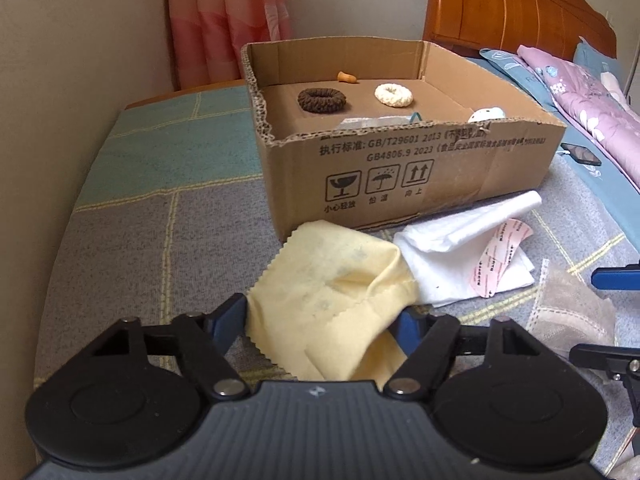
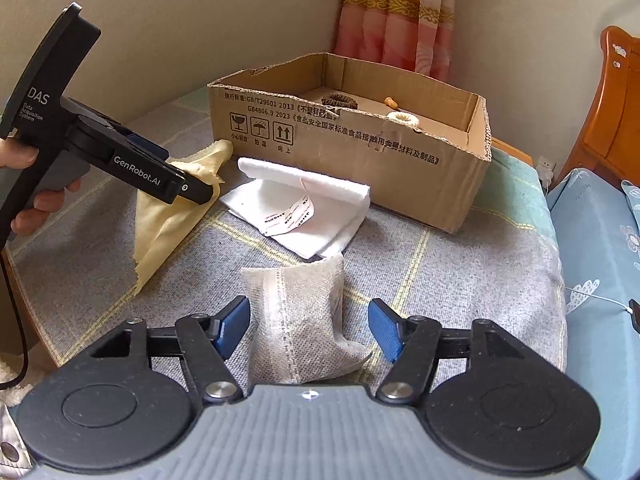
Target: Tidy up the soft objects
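Note:
A yellow cloth (image 1: 332,280) lies crumpled on the grey blanket in front of the cardboard box (image 1: 400,168). My left gripper (image 1: 324,320) has its fingers spread around the cloth's near part; in the right wrist view the cloth (image 2: 160,216) hangs lifted from that gripper (image 2: 200,194). My right gripper (image 2: 310,324) is open around a grey fabric pouch (image 2: 300,320) on the blanket. A white folded cloth (image 2: 304,204) with a pink plaster wrapper (image 2: 292,216) lies between them. The box holds a brown scrunchie (image 1: 322,99), a cream scrunchie (image 1: 393,95) and an orange earplug (image 1: 346,77).
The blanket (image 1: 140,220) covers a low surface by the wall corner and pink curtain (image 1: 228,20). A bed with blue sheet (image 2: 600,240), purple quilt (image 1: 580,100), a phone (image 1: 582,154) and wooden headboard (image 1: 512,4) is to the right.

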Tool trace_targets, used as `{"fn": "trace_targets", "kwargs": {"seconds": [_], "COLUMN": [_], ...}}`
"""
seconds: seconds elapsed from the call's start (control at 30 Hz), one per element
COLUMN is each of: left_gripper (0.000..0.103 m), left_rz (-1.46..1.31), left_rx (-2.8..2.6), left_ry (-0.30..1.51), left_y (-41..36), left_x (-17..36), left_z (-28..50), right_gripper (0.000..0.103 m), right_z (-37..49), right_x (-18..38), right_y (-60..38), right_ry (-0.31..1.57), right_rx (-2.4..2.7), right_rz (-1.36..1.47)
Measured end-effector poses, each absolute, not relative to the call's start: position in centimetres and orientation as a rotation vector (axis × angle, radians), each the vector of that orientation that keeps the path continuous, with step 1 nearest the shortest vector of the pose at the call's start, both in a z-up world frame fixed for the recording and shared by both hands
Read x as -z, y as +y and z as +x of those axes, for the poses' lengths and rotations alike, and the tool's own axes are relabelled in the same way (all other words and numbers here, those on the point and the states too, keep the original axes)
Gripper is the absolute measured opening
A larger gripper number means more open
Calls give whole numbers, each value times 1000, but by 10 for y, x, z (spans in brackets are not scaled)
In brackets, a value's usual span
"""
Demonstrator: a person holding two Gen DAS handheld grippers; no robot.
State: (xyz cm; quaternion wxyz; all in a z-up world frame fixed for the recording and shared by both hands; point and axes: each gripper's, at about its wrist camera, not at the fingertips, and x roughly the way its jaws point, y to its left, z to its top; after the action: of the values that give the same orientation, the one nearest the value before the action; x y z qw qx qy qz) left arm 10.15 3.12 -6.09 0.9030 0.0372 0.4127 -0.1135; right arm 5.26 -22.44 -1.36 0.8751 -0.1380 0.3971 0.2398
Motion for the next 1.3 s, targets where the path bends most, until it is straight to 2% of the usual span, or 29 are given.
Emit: {"fn": "trace_targets", "kwargs": {"seconds": [0.03, 0.07, 0.13, 0.2, 0.23, 0.3, 0.47, 0.57, 0.67, 0.7, 0.73, 0.8, 1.07, 1.3], "left_gripper": [52, 47, 25, 20, 13, 10, 10, 14, 34, 48, 67, 84, 86, 86], "left_rz": [80, 87, 93, 98, 100, 95, 117, 143, 165, 174, 186, 223, 378, 335], "left_rx": [247, 251, 265, 269, 274, 293, 311, 317, 324, 337, 352, 376, 383, 289], "left_ry": [852, 851, 856, 860, 861, 867, 869, 872, 869, 867, 869, 860, 869, 840], "left_y": [29, 27, 24, 21, 20, 18, 13, 14, 16, 16, 15, 9, -9, 7], "left_x": [59, 58, 56, 54, 53, 51, 46, 41, 36, 35, 34, 34, 52, 54], "left_z": [100, 99, 95, 91, 89, 83, 72, 64, 56, 51, 47, 36, 18, 46], "right_gripper": [70, 70, 70, 71, 71, 71, 74, 82, 86, 87, 87, 87, 87, 87], "right_z": [52, 52, 52, 52, 52, 51, 50, 48, 47, 47, 47, 47, 50, 51], "right_x": [14, 14, 14, 14, 14, 14, 13, 12, 10, 9, 9, 10, 12, 13], "right_y": [-225, -225, -226, -226, -226, -226, -226, -225, -226, -227, -227, -228, -226, -226], "right_ry": [830, 830, 830, 829, 828, 824, 819, 811, 802, 801, 799, 803, 812, 819], "right_rx": [-501, -501, -503, -502, -503, -504, -512, -516, -522, -521, -520, -520, -531, -529], "right_rz": [-283, -280, -276, -275, -274, -270, -265, -272, -266, -264, -262, -256, -245, -242]}}
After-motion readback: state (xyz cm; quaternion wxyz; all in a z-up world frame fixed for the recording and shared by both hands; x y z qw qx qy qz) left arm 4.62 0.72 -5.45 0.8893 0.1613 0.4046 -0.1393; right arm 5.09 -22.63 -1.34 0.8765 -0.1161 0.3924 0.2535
